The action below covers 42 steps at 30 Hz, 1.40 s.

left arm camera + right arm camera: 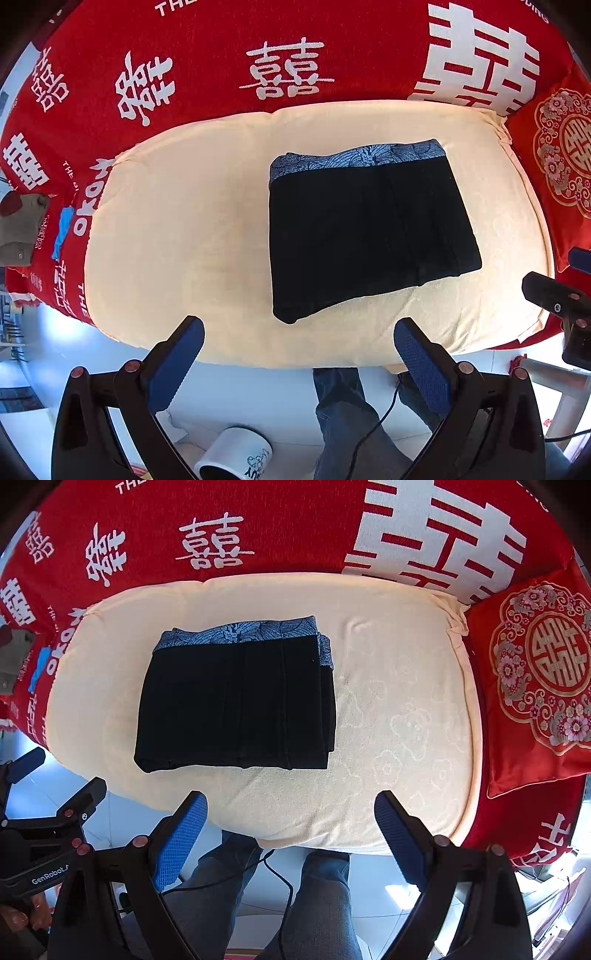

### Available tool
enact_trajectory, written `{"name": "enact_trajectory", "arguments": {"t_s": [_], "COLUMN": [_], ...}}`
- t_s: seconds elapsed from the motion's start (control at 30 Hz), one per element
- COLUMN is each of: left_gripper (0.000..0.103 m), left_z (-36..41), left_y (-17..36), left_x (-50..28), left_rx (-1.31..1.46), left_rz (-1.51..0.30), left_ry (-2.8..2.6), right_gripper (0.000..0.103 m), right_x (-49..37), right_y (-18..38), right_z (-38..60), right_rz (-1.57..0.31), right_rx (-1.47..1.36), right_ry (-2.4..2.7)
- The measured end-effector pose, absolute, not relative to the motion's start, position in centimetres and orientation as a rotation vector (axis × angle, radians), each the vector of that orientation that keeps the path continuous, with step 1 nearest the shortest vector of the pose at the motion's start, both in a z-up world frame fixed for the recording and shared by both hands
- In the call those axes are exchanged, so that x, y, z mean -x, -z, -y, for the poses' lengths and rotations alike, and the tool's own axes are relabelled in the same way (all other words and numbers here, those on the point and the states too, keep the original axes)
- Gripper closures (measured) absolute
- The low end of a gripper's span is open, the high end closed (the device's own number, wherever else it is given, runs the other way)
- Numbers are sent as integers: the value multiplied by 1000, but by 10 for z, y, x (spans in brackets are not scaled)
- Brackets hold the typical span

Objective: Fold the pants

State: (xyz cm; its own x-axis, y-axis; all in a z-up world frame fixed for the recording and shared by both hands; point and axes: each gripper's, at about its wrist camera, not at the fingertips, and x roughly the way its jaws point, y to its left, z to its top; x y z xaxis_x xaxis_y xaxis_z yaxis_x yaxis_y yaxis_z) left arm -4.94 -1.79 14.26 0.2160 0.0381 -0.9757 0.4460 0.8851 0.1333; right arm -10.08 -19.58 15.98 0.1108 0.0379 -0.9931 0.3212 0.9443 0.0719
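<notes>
The black pants point(369, 232) lie folded into a compact rectangle on a cream towel point(184, 229) spread over a red bedcover point(184, 44) printed with white characters — the blue patterned waistband point(240, 633) faces the far side. Both grippers hang back at the near edge, off the cloth. The left gripper point(299, 332) has its jaws spread wide and empty; the right gripper point(291, 805) is likewise released, holding nothing. A red embroidered cushion point(535, 686) sits just beside the towel's right end — and a white mug point(236, 458) lies on the floor below.
</notes>
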Motion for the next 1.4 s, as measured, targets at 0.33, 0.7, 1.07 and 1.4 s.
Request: {"name": "enact_trajectory", "arguments": {"t_s": [0.33, 0.7, 1.07, 1.4], "left_gripper": [0, 0, 0, 0], "left_z": [18, 19, 18, 17], "left_y": [-143, -144, -144, -146], "left_x": [49, 51, 52, 54], "left_rx": [-431, -433, -433, -437], "left_rz": [-1334, -1329, -1328, -1320], "left_ry": [296, 298, 298, 311], "right_gripper": [9, 9, 9, 9], "right_x": [101, 101, 102, 104], "right_y": [-160, -160, -160, -160], "right_z": [195, 195, 195, 193], "right_rz": [-1452, -1450, -1450, -1450], "right_rx": [-299, -296, -294, -297], "right_ry": [213, 213, 210, 214]}}
